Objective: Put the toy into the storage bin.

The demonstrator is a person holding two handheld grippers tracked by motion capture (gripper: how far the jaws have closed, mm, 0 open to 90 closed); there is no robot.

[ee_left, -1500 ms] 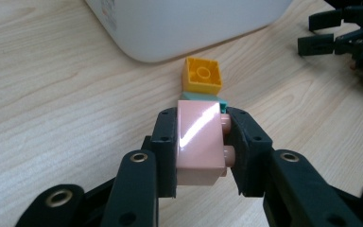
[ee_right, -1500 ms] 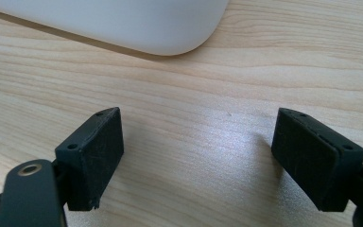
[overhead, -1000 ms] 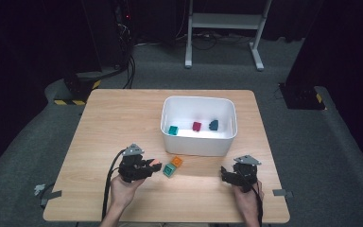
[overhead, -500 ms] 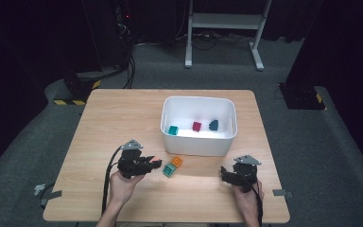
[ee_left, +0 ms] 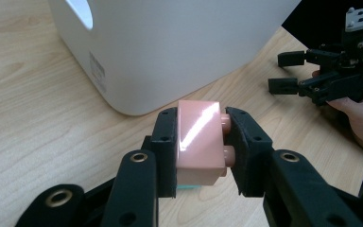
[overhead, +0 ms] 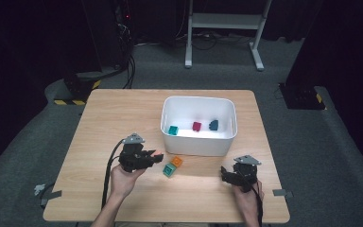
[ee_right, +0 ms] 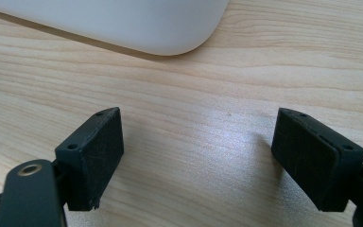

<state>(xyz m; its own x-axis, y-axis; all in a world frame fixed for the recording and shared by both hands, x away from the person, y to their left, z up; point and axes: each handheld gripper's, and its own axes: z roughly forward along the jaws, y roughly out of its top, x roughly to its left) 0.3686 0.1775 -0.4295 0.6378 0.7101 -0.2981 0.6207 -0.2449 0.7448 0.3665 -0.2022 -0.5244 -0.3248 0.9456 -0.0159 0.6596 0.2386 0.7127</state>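
No readable text, brand or number anywhere. The white bin (ee_left: 170, 52) carries a small embossed label patch on its wall in the left gripper view, too faint to read. The yellow-black hazard stripes (overhead: 78, 101) on the floor by the tabletop's far left corner are a marking only, no lettering.

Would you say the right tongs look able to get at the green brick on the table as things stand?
Probably yes: the right tongs stand open and empty, with bare table between them and the green brick.
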